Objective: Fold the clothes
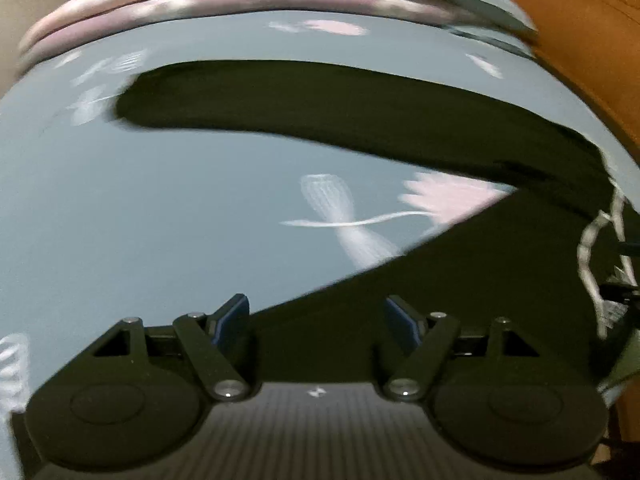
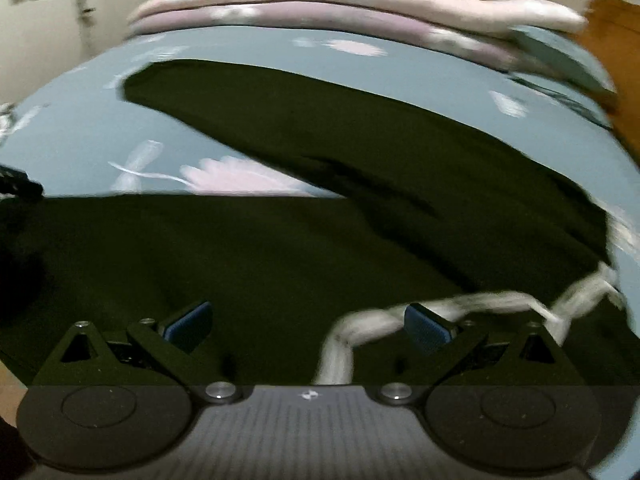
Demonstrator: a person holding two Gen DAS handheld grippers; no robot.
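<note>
A pair of dark green trousers (image 2: 280, 248) lies spread on a blue-grey flowered bedsheet (image 1: 140, 208), its two legs splayed apart, one leg (image 1: 340, 112) reaching far to the left. A white drawstring (image 2: 472, 308) trails from the waist; it also shows at the right edge as the drawstring (image 1: 592, 248). My left gripper (image 1: 318, 320) hangs open above the near edge of the trousers, nothing between its fingers. My right gripper (image 2: 310, 324) is open over the waist area, the drawstring running past its right finger. Both views are motion-blurred.
Pink folded bedding (image 2: 320, 4) lies along the far side of the bed. A brown wooden headboard or panel (image 1: 592, 40) stands at the right. A beige wall (image 2: 60, 32) rises beyond the bed at left. The other gripper's dark edge (image 2: 16, 184) shows at far left.
</note>
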